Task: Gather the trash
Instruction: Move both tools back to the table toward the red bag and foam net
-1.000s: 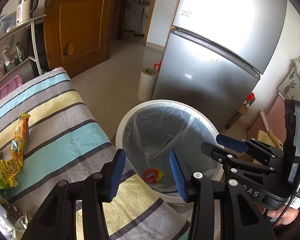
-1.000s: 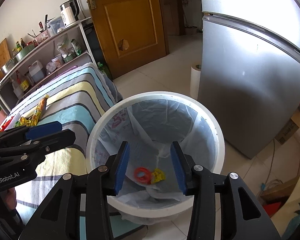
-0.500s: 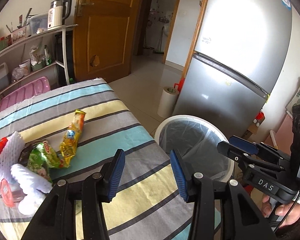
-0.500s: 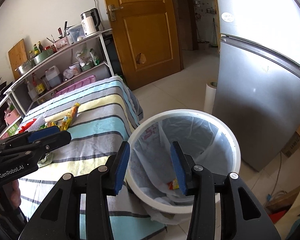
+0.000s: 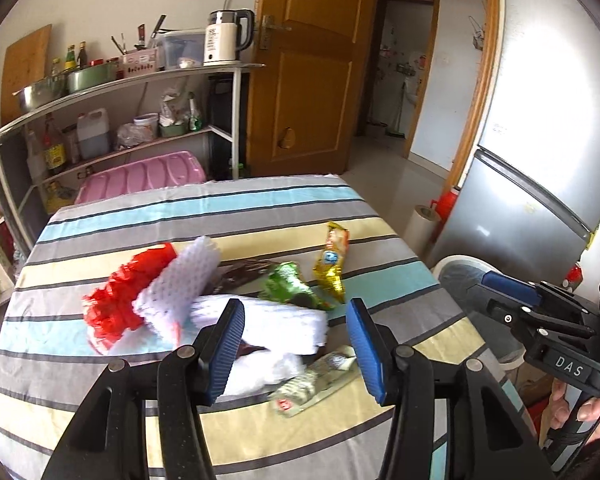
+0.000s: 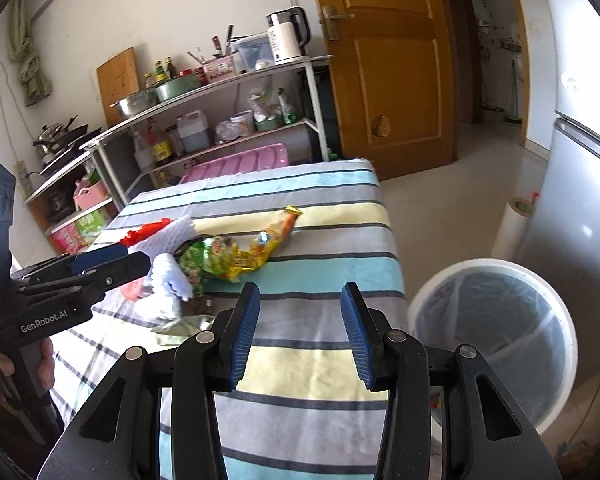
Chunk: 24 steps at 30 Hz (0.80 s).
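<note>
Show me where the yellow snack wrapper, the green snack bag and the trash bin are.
yellow snack wrapper (image 5: pixel 332 262), left wrist view, middle of the foil.
green snack bag (image 5: pixel 286 286), left wrist view, crumpled middle.
trash bin (image 6: pixel 562 322), right wrist view, white rim on the right side.

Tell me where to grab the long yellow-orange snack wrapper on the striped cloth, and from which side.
Take the yellow-orange snack wrapper at its far orange end, which lies flat and free on the striped cloth. Its near gold end lies against the green wrapper. Come from above with the right gripper, probably the closer one, jaws across the wrapper's narrow width, so the thin film bunches between them.
</note>
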Motion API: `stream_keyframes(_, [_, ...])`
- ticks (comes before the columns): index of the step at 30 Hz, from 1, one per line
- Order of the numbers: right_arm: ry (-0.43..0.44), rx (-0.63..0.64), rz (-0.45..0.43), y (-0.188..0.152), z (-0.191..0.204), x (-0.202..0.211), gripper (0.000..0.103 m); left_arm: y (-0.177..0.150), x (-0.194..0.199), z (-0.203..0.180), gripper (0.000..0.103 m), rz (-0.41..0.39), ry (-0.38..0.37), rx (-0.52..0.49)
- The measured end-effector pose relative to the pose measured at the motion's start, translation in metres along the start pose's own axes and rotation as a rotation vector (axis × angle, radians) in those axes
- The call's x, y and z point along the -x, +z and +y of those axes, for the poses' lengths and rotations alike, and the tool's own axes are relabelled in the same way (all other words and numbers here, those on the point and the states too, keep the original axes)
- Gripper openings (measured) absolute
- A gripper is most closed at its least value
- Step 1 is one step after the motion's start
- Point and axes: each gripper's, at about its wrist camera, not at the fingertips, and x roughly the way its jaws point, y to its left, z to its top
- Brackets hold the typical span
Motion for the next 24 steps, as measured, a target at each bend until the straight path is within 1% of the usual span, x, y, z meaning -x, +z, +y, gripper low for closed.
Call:
stream_keyframes(7, [0.094, 0.076, 0.039, 0.011, 0.046, -0.034, 0.044, -0.008, 0.012, 0.055, 0.053, -0.002, 0.077, 0.069])
stream_keyframes(10, [0.112, 0.12, 0.061, 0.013, 0.065, -0.046, 0.044, -0.01, 0.016, 0.07, 0.053, -0.006, 0.112, 0.063])
stream_keyframes(13, [0.149, 0.169, 0.078, 0.017, 0.084, -0.058, 0.044, -0.008, 0.015, 0.087, 0.053, 0.004, 0.113, 0.092])
stream_keyframes(17, [0.209, 0.19, 0.11, 0.024, 0.096, -0.076, 0.044, -0.001, 0.009, 0.107, 0.053, 0.02, 0.125, 0.104])
stream_keyframes(21, [0.204, 0.239, 0.142, 0.027, 0.111, -0.093, 0.044, 0.006, -0.003, 0.125, 0.053, 0.036, 0.15, 0.107])
stream_keyframes(24, [0.208, 0.251, 0.159, 0.027, 0.117, -0.104, 0.044, 0.009, -0.015, 0.138, 0.054, 0.054, 0.127, 0.12])
